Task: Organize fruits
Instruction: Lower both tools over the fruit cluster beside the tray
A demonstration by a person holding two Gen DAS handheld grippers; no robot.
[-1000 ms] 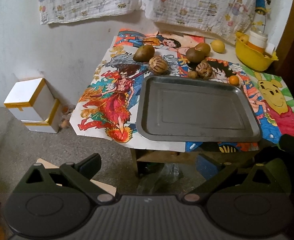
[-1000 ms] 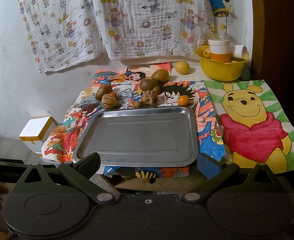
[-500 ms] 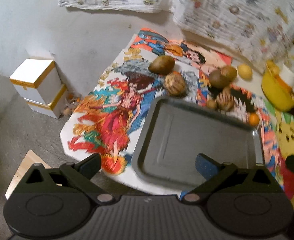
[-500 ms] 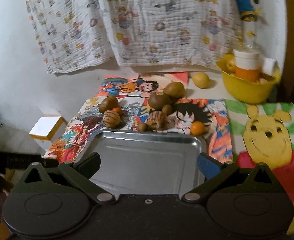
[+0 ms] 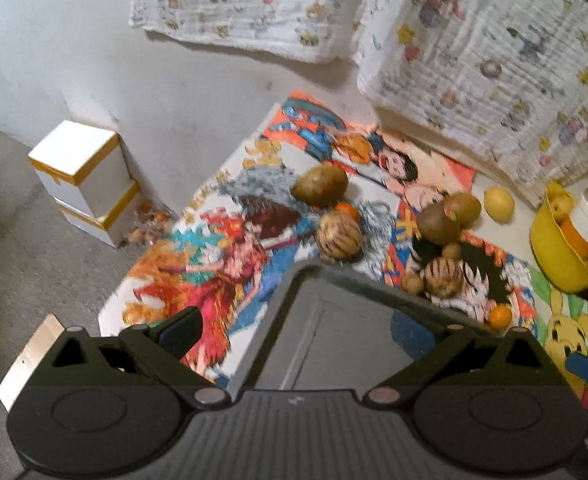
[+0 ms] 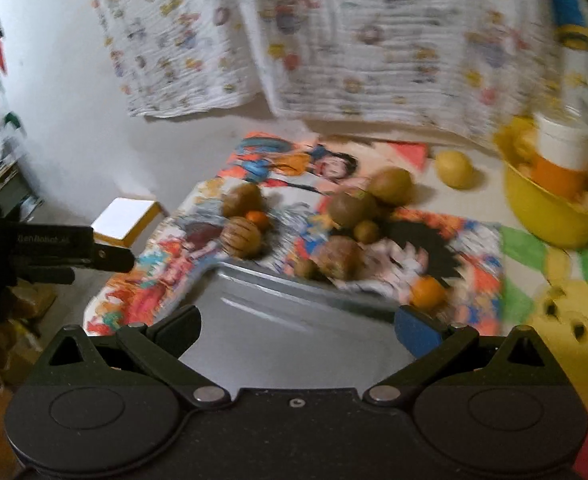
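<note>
An empty grey metal tray (image 5: 334,344) (image 6: 294,328) lies on a cartoon-printed table cover. Behind it sit several fruits: a brown oval fruit (image 5: 320,185) (image 6: 243,200), a striped round fruit (image 5: 339,236) (image 6: 240,242), two more brown fruits (image 5: 440,224) (image 6: 348,210), another striped fruit (image 5: 443,278) (image 6: 340,258), small oranges (image 5: 500,316) (image 6: 426,292) and a lemon (image 5: 499,205) (image 6: 454,169). My left gripper (image 5: 296,330) is open over the tray's near left. My right gripper (image 6: 298,326) is open over the tray, holding nothing.
A yellow bowl (image 5: 554,252) (image 6: 550,208) holding fruit and a white-and-orange cup stands at the table's back right. Two stacked white boxes (image 5: 86,184) sit on the floor left of the table. Patterned cloth (image 5: 454,40) hangs on the wall behind. The left gripper's body (image 6: 34,252) shows at left.
Both grippers have moved forward over the tray toward the fruits. The left view has swung leftward and tilted. Both stayed open.
</note>
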